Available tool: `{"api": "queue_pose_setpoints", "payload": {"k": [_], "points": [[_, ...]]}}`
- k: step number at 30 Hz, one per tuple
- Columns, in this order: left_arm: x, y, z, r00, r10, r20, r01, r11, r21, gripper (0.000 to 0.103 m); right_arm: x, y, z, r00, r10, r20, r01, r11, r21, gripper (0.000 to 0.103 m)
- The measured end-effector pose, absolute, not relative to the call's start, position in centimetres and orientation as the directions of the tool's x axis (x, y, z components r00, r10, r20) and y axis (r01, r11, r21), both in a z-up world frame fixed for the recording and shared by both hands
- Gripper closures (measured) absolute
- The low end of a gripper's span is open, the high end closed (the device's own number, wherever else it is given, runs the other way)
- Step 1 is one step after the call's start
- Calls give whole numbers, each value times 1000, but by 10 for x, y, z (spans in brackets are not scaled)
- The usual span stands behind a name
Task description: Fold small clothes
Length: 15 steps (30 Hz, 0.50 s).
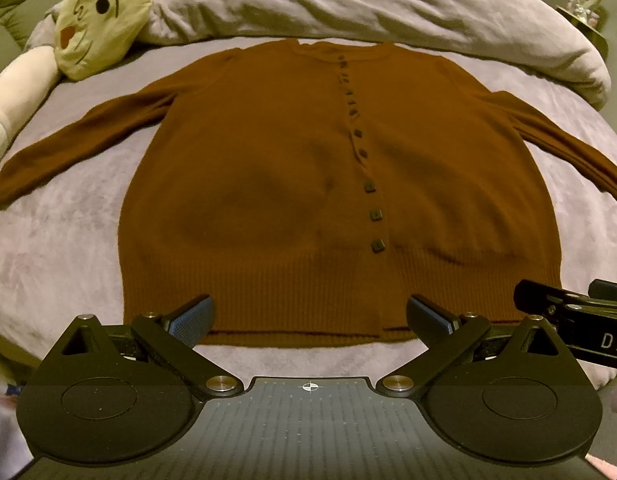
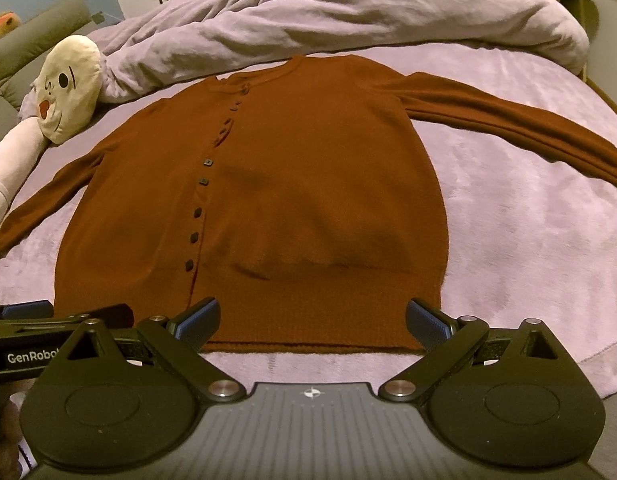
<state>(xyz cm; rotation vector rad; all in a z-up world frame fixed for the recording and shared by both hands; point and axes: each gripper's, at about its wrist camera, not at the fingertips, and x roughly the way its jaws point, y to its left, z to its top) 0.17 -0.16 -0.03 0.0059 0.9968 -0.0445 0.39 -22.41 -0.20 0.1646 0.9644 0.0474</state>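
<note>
- The left gripper (image 1: 308, 318) fills the bottom of the left wrist view, its two blue-padded fingers (image 1: 192, 314) spread wide apart with nothing between them.
- The right gripper (image 2: 312, 320) sits the same way at the bottom of the right wrist view: jaws wide open, empty.
- Each gripper shows at the edge of the other's view: the right one at the lower right of the left wrist frame, the left one at the lower left of the right wrist frame, so the two are side by side.
- Just beyond both sets of fingertips lies the ribbed hem of a brown cardigan (image 1: 308, 152), spread flat on the bed (image 1: 60, 248). In both views the fingertips overlap the hem near its lower edge; whether they touch the knit cannot be told.
- In the left wrist view the hem spans the whole gap between the fingers and runs past it on both sides.
- The cardigan's button row (image 1: 370, 188) runs up from hem to neckline, right of centre in the left wrist frame and left of centre in the right wrist frame (image 2: 204, 180).
- Both sleeves stretch outward toward the left and right frame edges.
- Further back, a cream plush toy (image 1: 104, 20) lies at the upper left, close to the left shoulder.
- A bunched grey duvet (image 1: 368, 4) lies across the top, behind the neckline.
</note>
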Motion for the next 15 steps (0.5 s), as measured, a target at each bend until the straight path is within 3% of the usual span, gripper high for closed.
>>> {"api": "queue_pose_setpoints", "payload": {"k": [15], "points": [[2, -2, -4, 534, -38, -845, 38, 999, -21, 0, 0, -227, -4, 612, 160, -775, -13, 981, 192, 4]]}}
